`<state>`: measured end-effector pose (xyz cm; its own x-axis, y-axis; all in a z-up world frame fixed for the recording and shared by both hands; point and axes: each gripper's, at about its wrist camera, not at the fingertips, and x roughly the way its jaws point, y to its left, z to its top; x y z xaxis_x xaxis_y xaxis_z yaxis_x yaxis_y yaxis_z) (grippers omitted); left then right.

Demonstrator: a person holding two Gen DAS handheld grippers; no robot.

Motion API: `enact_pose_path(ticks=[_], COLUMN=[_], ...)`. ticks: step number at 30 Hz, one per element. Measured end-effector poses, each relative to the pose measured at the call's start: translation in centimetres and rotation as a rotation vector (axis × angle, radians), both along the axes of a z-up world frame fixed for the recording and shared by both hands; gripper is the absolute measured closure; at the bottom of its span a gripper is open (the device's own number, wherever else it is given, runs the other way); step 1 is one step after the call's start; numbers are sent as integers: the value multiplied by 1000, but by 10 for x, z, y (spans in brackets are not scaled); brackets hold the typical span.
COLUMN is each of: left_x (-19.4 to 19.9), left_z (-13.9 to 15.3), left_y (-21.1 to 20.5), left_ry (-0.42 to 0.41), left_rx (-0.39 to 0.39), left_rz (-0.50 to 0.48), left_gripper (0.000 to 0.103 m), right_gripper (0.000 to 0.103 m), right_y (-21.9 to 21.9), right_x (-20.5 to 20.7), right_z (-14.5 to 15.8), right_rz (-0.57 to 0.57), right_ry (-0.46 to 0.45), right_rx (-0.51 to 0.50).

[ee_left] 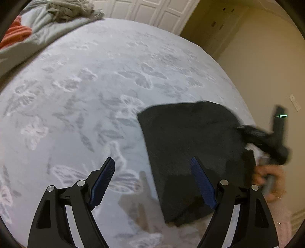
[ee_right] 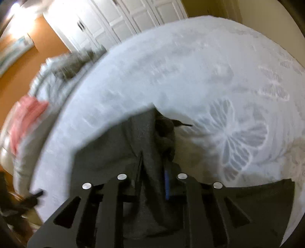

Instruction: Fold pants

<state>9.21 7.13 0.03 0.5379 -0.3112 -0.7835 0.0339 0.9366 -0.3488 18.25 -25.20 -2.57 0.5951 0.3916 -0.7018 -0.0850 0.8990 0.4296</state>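
Left wrist view: left gripper (ee_left: 152,183) is held wide open w/ nothing in it, hovering above the bedspread (ee_left: 76,95), prob. kept clear of the fold. Pants (ee_left: 186,152) are seen as a dark folded block near the bed's edge, the right gripper (ee_left: 266,137) at their far side.

Right wrist view: jaws are closed on a pants fold, apparently lifted so it can be carried over.

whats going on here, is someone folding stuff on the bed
Yes. A person with a gripper in each hand is folding dark pants on a bed with a butterfly-print cover. The right gripper is shut on a bunch of the fabric. The left gripper is open, holding nothing, hovering by the pants' near edge. More laundry sits piled at the far side.
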Motion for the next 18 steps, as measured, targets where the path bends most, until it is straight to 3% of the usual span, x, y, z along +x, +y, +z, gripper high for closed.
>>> enact_pose_path(ticks=[3,6,9,10,11,13,15,18], left_x=[0,-3,-9,-10,-11,-11,-15,-21], left_z=[6,12,16,16,14,10,5,2], left_y=[12,21,22,19,15,4,-7,-16], left_ry=[2,9,5,4,5,12,23,18], left_rx=[-62,-135,-158,-154,-143,-115,-90,-78], left_rz=[17,25,30,22,10,-12,-33,-59], left_gripper=[24,24,24,24,24,24,24,24], right_gripper=[89,89,89,87,78,50,51,50], right_y=[2,-4,-31,-42,-57,-85,-108,-135], right_x=[-35,-80,-132,-140,-143,-133,-137,-161], right_z=[58,105,129,125,111,60,26,29], right_rz=[24,2,-72,-102,-151,-186,-298,-331], right_ry=[-58,-57,-102,-97,-74,50,154,67], right_rx=[86,119,41,18,-22,-134,-278,-136])
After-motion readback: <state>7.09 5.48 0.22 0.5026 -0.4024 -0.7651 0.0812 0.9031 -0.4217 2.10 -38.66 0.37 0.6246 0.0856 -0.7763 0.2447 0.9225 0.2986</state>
